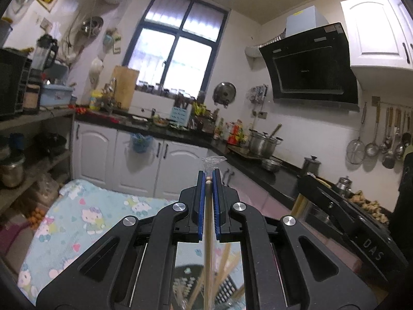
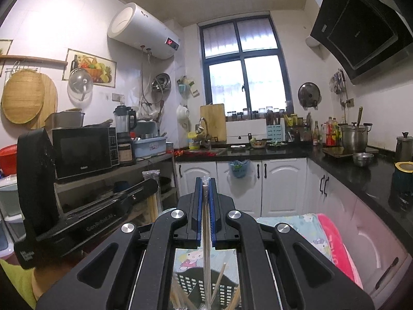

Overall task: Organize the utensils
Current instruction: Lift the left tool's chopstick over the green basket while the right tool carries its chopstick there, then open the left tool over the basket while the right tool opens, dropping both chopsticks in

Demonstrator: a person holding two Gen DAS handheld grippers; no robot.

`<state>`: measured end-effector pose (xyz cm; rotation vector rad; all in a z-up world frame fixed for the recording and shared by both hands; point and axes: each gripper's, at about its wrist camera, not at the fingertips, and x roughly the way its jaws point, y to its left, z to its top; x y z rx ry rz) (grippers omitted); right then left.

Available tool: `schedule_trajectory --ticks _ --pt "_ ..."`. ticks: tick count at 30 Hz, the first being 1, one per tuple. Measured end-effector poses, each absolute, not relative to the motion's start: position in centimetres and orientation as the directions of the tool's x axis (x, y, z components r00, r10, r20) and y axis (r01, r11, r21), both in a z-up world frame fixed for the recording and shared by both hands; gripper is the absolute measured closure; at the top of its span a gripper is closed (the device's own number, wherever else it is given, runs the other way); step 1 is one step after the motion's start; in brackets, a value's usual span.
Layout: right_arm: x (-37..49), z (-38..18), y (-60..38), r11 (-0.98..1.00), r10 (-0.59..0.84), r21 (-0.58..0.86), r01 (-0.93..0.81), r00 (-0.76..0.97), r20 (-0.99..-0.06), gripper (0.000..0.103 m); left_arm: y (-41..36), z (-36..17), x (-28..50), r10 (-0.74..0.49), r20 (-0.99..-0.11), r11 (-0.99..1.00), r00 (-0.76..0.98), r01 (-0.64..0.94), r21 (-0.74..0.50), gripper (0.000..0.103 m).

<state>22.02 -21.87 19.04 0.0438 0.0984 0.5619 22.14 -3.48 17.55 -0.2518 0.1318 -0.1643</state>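
Note:
My left gripper is shut on a pair of wooden chopsticks in a clear plastic sleeve; the sleeve's end sticks out past the fingertips. My right gripper is shut on another sleeved pair of chopsticks. Both grippers are raised and point into the kitchen. Below each one, a black perforated utensil holder with several wooden chopsticks in it shows between the arms; it also shows in the left wrist view. The left gripper body appears at the left of the right wrist view.
A table with a Hello Kitty cloth lies below. Black counters with pots, bottles and a steel bowl run along the back and right. A shelf with a microwave stands at the left. Ladles hang on the right wall.

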Motion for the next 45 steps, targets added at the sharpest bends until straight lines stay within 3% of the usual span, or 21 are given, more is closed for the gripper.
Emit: schedule_trajectory --ticks 19,33,36,37,40,45 --pt "25.3 15.0 -22.3 0.872 0.489 0.07 -0.485 0.869 -0.074 0.098 -4.5 13.3 24.8 -0.138 -0.107 0.97 0.985 0.113 -0.214 0.1" --pt "27.2 10.6 -22.9 0.884 0.466 0.122 -0.45 0.869 -0.166 0.097 -3.6 10.1 26.0 -0.177 -0.213 0.961 0.961 0.121 -0.25 0.1" --pt "27.2 10.1 -23.1 0.885 0.464 0.149 -0.442 0.866 -0.188 0.086 -3.3 9.8 25.9 -0.18 -0.227 0.958 0.957 0.118 -0.262 0.089" --pt "27.1 10.0 -23.2 0.884 0.465 0.154 -0.441 0.865 -0.189 0.08 -3.1 9.8 25.8 -0.188 -0.231 0.954 0.955 0.122 -0.273 0.08" --pt "26.5 10.0 -23.6 0.883 0.464 0.17 -0.437 0.865 -0.189 0.069 -2.9 9.9 25.3 -0.193 -0.232 0.95 0.953 0.122 -0.287 0.075" --pt "25.5 10.1 -24.4 0.886 0.456 0.191 -0.422 0.868 -0.198 0.058 -2.4 10.4 24.0 -0.213 -0.22 0.938 0.952 0.137 -0.318 0.057"
